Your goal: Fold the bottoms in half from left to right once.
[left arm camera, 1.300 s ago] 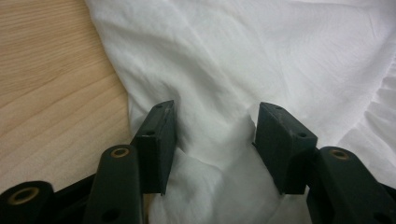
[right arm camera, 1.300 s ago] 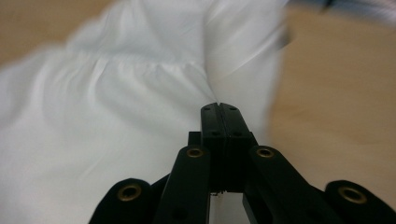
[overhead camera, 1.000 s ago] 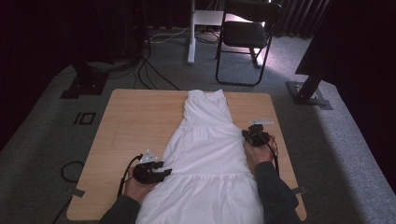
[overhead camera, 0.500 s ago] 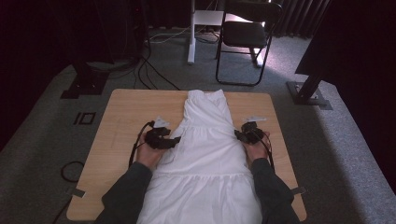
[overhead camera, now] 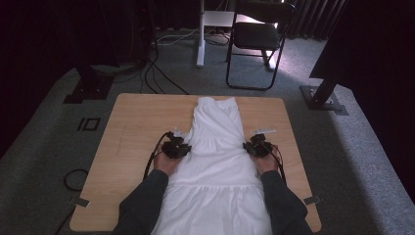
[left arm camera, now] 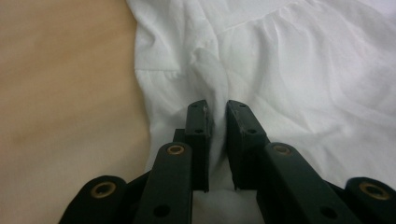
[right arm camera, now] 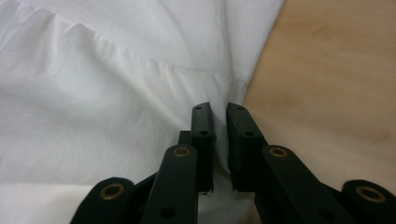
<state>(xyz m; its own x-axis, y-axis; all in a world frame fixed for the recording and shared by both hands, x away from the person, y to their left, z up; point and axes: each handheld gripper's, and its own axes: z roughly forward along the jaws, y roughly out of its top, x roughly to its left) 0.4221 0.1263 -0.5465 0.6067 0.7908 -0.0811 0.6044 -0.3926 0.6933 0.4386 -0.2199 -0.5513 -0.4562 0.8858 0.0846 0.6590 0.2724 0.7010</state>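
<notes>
A white dress (overhead camera: 215, 166) lies flat along the wooden table (overhead camera: 137, 122), bodice at the far end and skirt toward me. My left gripper (overhead camera: 177, 147) sits at the dress's left edge near the waist seam. Its jaws have just been closing, and in the left gripper view they pinch a fold of the white dress (left arm camera: 280, 70), so the left gripper (left arm camera: 217, 109) is shut on it. My right gripper (overhead camera: 257, 147) sits at the right edge at the same height. Its jaws have just been closing too, and the right gripper (right arm camera: 218, 112) is shut on the edge of the dress (right arm camera: 93, 93).
Bare tabletop runs along both sides of the dress. Beyond the table on the grey carpet stand a black folding chair (overhead camera: 257, 36), a white post (overhead camera: 200, 39), loose cables (overhead camera: 156, 73) and dark stand bases at the left (overhead camera: 90, 88) and the right (overhead camera: 323, 95).
My left hand moved forward along the dress's left edge from the skirt to the waist, level with the right hand. The right hand shifted only slightly toward the dress.
</notes>
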